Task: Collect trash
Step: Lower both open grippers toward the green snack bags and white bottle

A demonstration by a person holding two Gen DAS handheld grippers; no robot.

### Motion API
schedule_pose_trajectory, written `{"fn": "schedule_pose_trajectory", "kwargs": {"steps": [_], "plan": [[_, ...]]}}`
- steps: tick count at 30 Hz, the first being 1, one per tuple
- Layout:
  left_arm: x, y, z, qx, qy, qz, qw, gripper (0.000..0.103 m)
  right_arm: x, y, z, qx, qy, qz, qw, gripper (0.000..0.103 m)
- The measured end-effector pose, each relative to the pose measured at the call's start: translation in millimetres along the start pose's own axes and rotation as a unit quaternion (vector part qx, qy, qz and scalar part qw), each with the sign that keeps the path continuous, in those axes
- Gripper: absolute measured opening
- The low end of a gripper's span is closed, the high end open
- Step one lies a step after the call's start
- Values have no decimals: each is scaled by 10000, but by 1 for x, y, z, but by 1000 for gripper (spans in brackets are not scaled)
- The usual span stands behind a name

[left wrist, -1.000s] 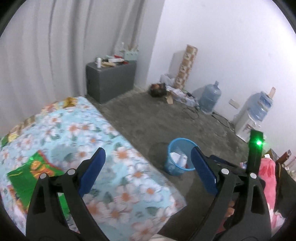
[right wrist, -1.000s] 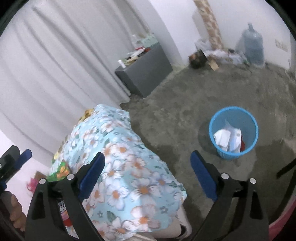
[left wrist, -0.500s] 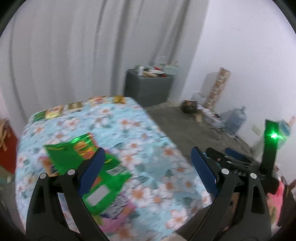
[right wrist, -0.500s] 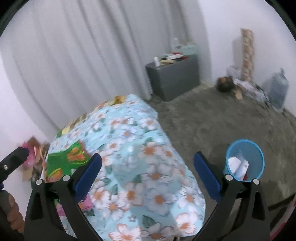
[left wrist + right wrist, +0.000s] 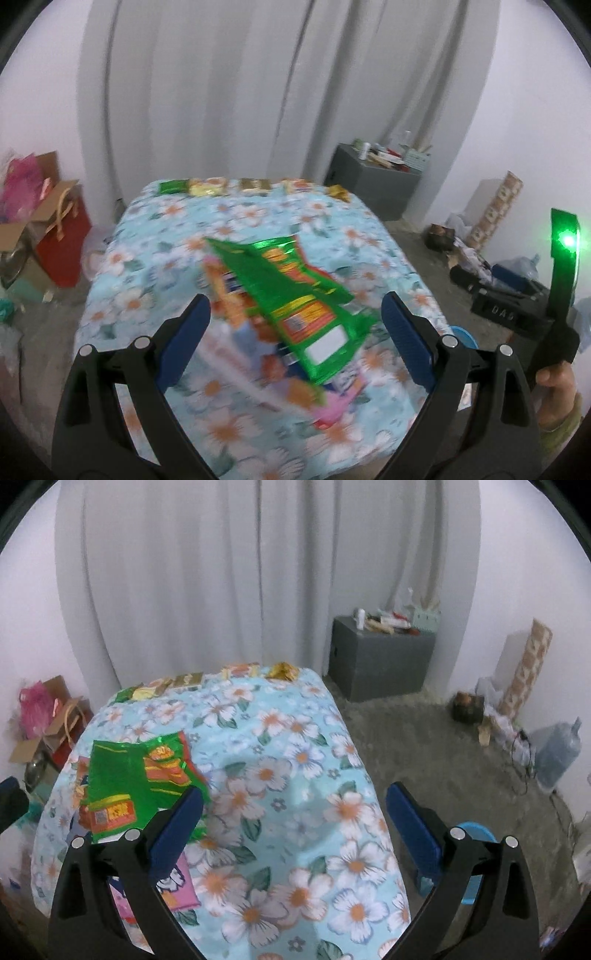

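A big green snack bag (image 5: 295, 295) lies on the floral-covered table (image 5: 166, 229), on top of several other flat wrappers, one pink (image 5: 332, 410). My left gripper (image 5: 295, 332) hovers open just above and in front of that pile. In the right wrist view the green snack bag (image 5: 125, 775) sits left of my right gripper (image 5: 291, 823), which is open over bare cloth. A pink wrapper (image 5: 177, 886) shows beside its left finger. The blue bin's rim (image 5: 476, 829) peeks out behind the right finger, on the floor right of the table.
Several small wrappers (image 5: 207, 186) line the table's far edge. A grey cabinet (image 5: 380, 657) with clutter stands by the curtain. A red bag and boxes (image 5: 59, 243) sit on the left floor; a water bottle (image 5: 557, 753) and cables sit at right. The other gripper (image 5: 561, 273), held by a hand, shows a green light.
Both grippers swung left from the blue bin toward the table. The left one now faces the green bag pile. Both stayed open and empty.
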State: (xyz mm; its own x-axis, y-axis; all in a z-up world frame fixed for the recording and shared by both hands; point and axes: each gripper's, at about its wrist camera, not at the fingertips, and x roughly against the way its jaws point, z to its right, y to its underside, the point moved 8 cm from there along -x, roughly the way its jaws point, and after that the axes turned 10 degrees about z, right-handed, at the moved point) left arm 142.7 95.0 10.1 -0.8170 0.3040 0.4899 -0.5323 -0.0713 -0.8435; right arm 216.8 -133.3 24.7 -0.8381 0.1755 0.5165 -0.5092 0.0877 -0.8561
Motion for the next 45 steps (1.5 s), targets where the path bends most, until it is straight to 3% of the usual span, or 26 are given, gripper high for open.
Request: {"fn": "schedule_pose_trajectory", "kwargs": {"steps": [8, 16, 23, 36, 45], "plan": [[23, 15, -38, 118, -257, -7, 9996, 89, 4, -6, -21, -48, -52, 242, 9997, 96], [18, 40, -44, 350, -214, -183, 9990, 89, 14, 2, -27, -63, 215, 274, 9994, 96], [21, 61, -46, 391, -148, -335, 9986, 89, 18, 9, -43, 29, 103, 222, 9997, 97], [32, 78, -93, 654, -484, -387, 9959, 89, 31, 12, -98, -255, -1103, 313, 9931, 97], [26, 97, -104, 651, -280, -540, 9960, 89, 27, 29, -83, -842, -1290, -299, 9876, 96]]}}
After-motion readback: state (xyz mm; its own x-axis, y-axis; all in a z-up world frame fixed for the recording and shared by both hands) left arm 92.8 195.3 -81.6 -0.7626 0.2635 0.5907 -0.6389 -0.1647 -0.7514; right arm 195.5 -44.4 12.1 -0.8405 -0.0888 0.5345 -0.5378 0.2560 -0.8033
